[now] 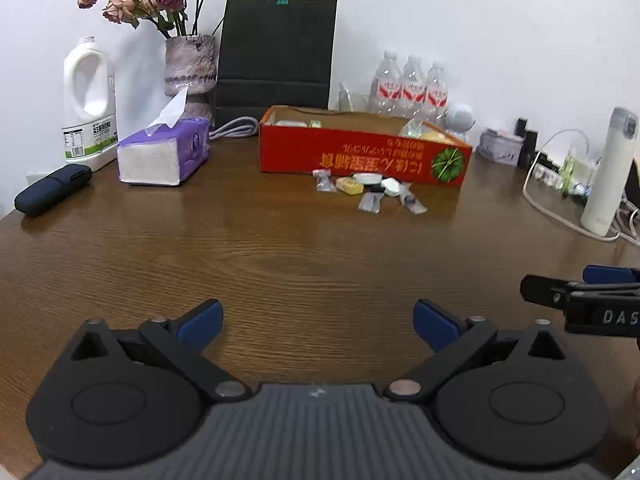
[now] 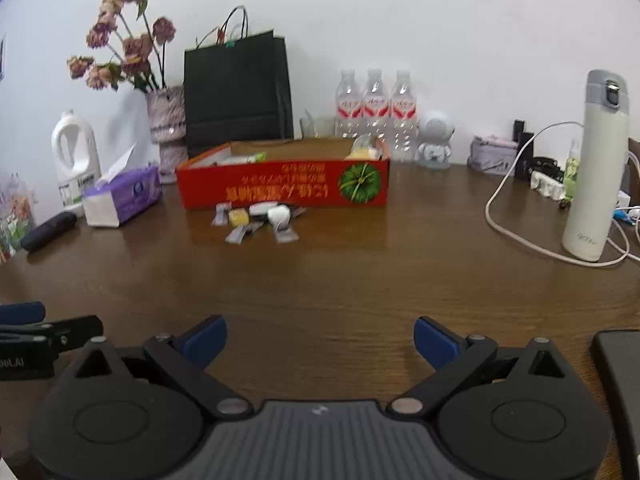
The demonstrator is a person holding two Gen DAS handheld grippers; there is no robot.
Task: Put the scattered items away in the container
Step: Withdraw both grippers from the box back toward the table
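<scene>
A red cardboard box [image 1: 360,156] stands open at the far middle of the wooden table; it also shows in the right wrist view [image 2: 280,188]. Some items lie inside it. Several small items lie scattered just in front of it: a yellow packet [image 1: 349,186], a white round piece [image 1: 390,187], grey wrapped sachets [image 1: 370,202]. They also show in the right wrist view, with the yellow packet [image 2: 238,217] on the left. My left gripper [image 1: 318,320] is open and empty, well short of them. My right gripper [image 2: 320,338] is open and empty too.
A purple tissue pack [image 1: 164,152], white jug [image 1: 89,104], dark case [image 1: 52,190], vase [image 1: 190,68] and black bag [image 1: 276,52] stand at the back left. Water bottles [image 2: 374,108], a white flask [image 2: 596,168] and cables [image 2: 516,232] are at the right. A dark slab [image 2: 620,380] lies near right.
</scene>
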